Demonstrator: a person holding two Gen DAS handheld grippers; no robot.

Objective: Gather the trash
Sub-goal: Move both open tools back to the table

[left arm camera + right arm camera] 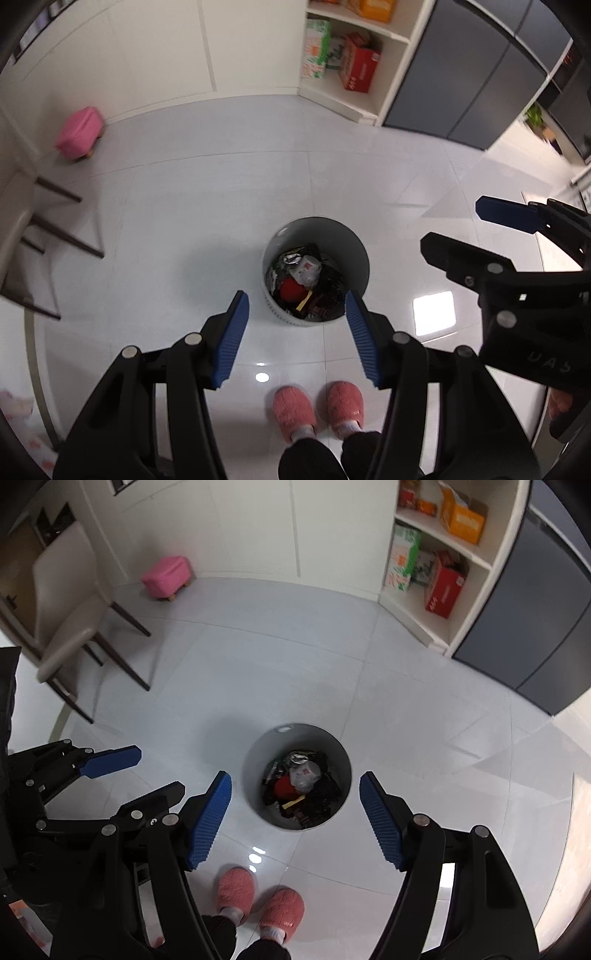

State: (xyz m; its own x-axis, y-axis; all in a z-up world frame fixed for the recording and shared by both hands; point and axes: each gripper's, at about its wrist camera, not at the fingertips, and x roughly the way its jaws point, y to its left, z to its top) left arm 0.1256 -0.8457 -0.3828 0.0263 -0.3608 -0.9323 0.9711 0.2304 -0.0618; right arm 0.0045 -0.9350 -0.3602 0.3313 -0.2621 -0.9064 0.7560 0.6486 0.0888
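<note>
A round grey trash bin [332,230] [258,753] stands on the white tiled floor, far below both grippers. Inside lie dark wrappers, a red item [290,290] [282,786] and a crumpled clear plastic bag [308,271] [304,773]. My left gripper [295,293] hangs high over the bin's near rim, its blue pads [232,339] wide apart with nothing between them. My right gripper [293,775] is also open and empty above the bin. Each gripper shows in the other's view: the right gripper [450,223] at the right, the left gripper [159,770] at the left.
A person's feet in pink slippers [317,410] [258,901] stand just in front of the bin. A pink footstool [166,576] sits by the far wall, a beige chair [70,602] at the left. A white shelf with boxes [443,583] and dark cabinets [535,635] stand at the right.
</note>
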